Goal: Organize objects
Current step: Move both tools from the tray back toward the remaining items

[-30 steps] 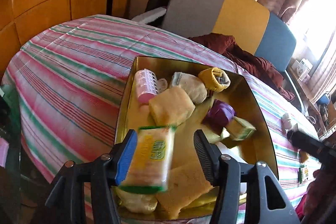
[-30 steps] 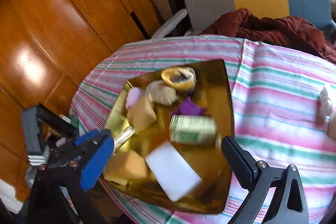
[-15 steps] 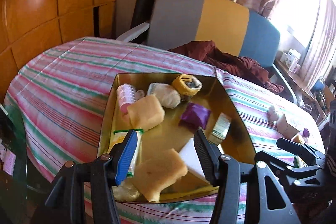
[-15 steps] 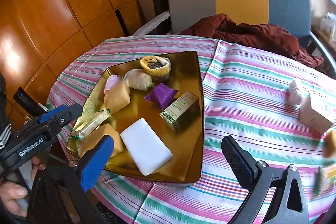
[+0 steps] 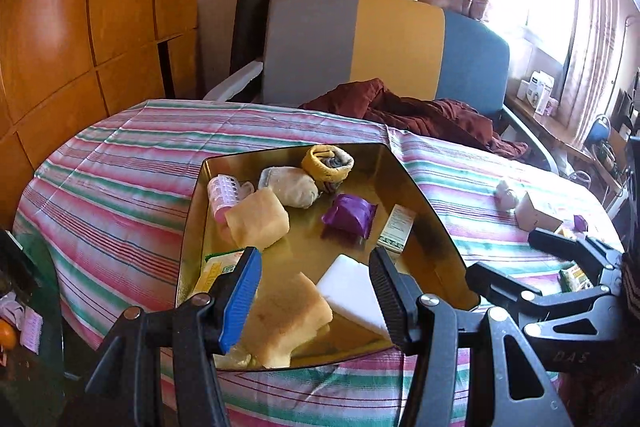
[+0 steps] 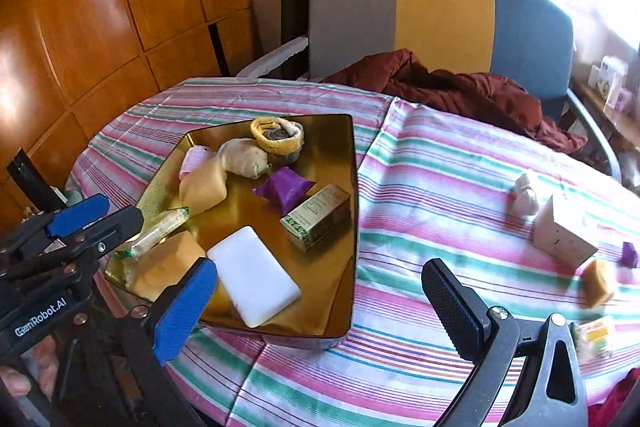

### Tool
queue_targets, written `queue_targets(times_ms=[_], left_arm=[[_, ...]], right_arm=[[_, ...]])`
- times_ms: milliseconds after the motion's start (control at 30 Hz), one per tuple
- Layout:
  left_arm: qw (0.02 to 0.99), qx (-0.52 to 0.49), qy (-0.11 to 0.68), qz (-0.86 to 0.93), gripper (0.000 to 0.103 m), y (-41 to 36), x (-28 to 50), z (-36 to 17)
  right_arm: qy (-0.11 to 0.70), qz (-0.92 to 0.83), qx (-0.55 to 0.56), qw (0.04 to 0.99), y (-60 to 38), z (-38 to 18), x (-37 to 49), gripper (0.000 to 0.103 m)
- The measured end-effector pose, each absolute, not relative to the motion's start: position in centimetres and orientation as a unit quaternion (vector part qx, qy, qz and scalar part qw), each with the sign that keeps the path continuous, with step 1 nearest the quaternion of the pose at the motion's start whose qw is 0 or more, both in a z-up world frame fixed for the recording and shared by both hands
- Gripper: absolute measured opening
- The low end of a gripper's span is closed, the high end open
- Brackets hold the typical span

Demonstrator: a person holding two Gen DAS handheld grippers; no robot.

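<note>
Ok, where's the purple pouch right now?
In the gold tray, right wrist view: the purple pouch lies mid-tray, between the beige sock bundle and the green-and-white box.

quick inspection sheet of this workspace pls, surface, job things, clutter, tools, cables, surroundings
surface: round table with striped cloth.
job's things: gold tray holds white block, green box, purple pouch, sponges, rolled socks.
clutter: small box, white lump, yellow cube loose on the cloth.
grippers: left tool open, empty; right tool open, empty.
cables: nothing seen.
surroundings: tricolour chair with maroon cloth, wood panelling, curtains.
</note>
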State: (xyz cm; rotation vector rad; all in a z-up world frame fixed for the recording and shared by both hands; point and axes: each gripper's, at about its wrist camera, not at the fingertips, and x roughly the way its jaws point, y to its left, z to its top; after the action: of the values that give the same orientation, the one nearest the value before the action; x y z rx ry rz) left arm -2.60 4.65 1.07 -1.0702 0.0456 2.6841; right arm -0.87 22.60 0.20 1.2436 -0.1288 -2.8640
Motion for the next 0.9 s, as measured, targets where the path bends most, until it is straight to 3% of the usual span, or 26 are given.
queue_targets(times_ms=[900], left_arm=[[0.219,-0.395,0.06,0.89,0.057,10.7,-1.1,-0.9]], right_arm=[[-0.083,-0.884,0.446,-0.117,33.9,-2.5,2.6,0.103]])
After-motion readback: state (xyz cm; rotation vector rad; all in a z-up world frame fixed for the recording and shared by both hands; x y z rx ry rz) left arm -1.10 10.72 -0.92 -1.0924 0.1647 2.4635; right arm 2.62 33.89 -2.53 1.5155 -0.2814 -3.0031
